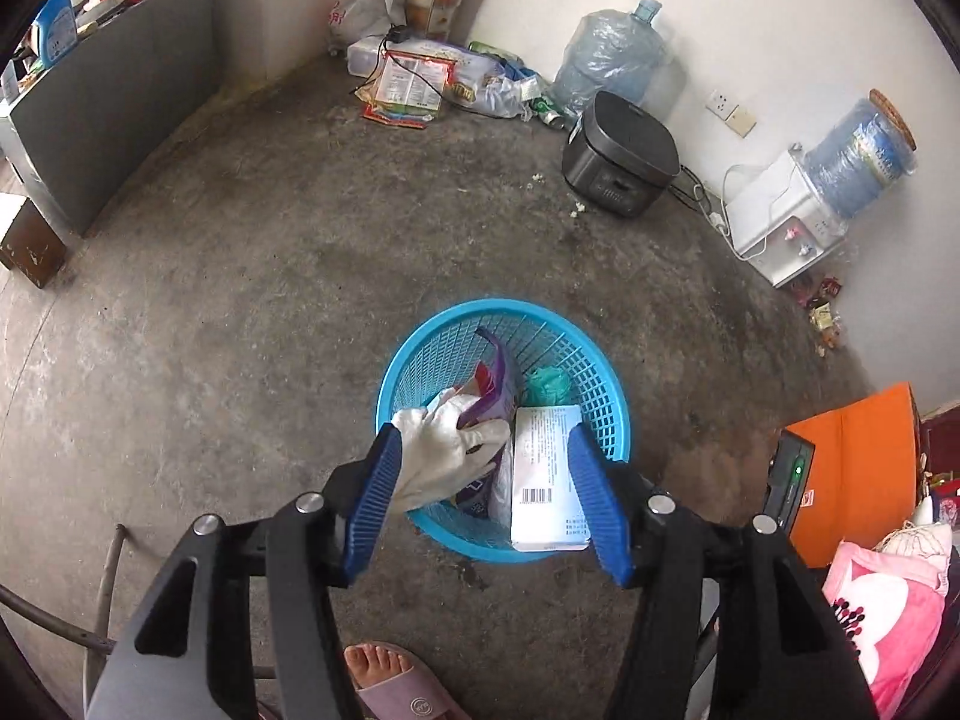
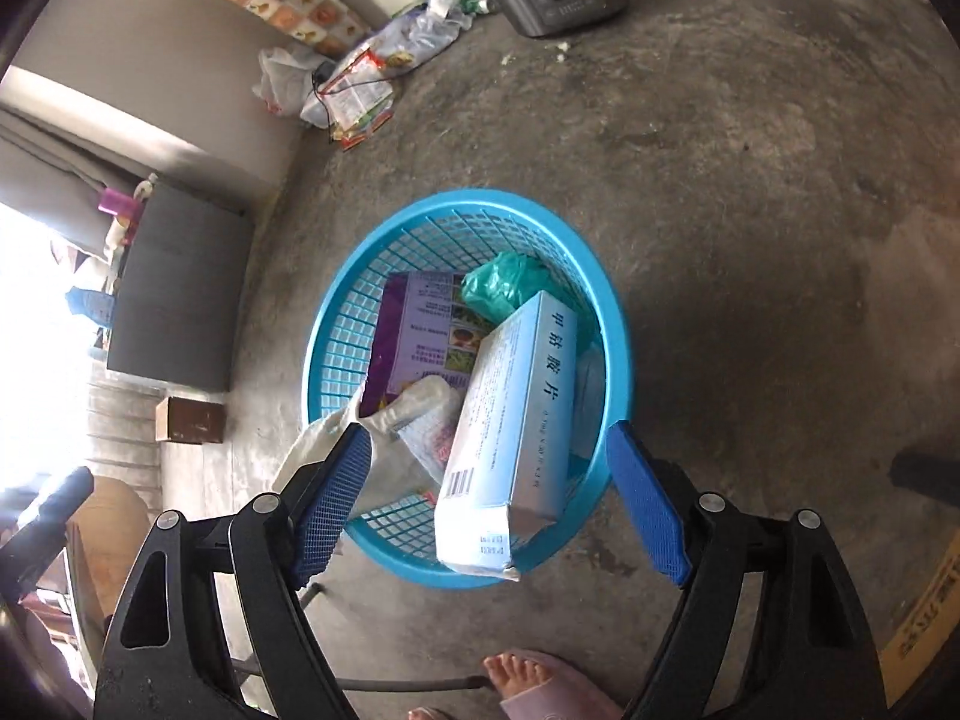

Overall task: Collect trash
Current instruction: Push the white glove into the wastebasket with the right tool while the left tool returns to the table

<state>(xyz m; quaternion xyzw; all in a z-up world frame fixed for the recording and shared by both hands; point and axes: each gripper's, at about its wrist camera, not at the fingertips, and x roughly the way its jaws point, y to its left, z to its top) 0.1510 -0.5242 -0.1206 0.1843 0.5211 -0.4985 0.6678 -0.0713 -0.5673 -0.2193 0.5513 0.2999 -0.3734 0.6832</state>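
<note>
A blue mesh basket (image 1: 420,336) (image 2: 336,324) stands on the concrete floor. In it lie a pale blue medicine box (image 1: 549,468) (image 2: 522,414), a purple packet (image 1: 495,387) (image 2: 420,330), a green plastic bag (image 1: 546,384) (image 2: 501,285) and a white glove (image 1: 444,456) (image 2: 384,462) that hangs over the near rim. My left gripper (image 1: 483,456) is open just above the basket's near rim, with the glove beside its left finger. My right gripper (image 2: 489,450) is open over the near rim, empty.
Loose wrappers and bags (image 1: 420,84) lie in the far corner. A black rice cooker (image 1: 621,153) and a water dispenser (image 1: 792,222) stand by the right wall. A grey cabinet (image 1: 114,114) is on the left. A sandalled foot (image 1: 390,678) is near me.
</note>
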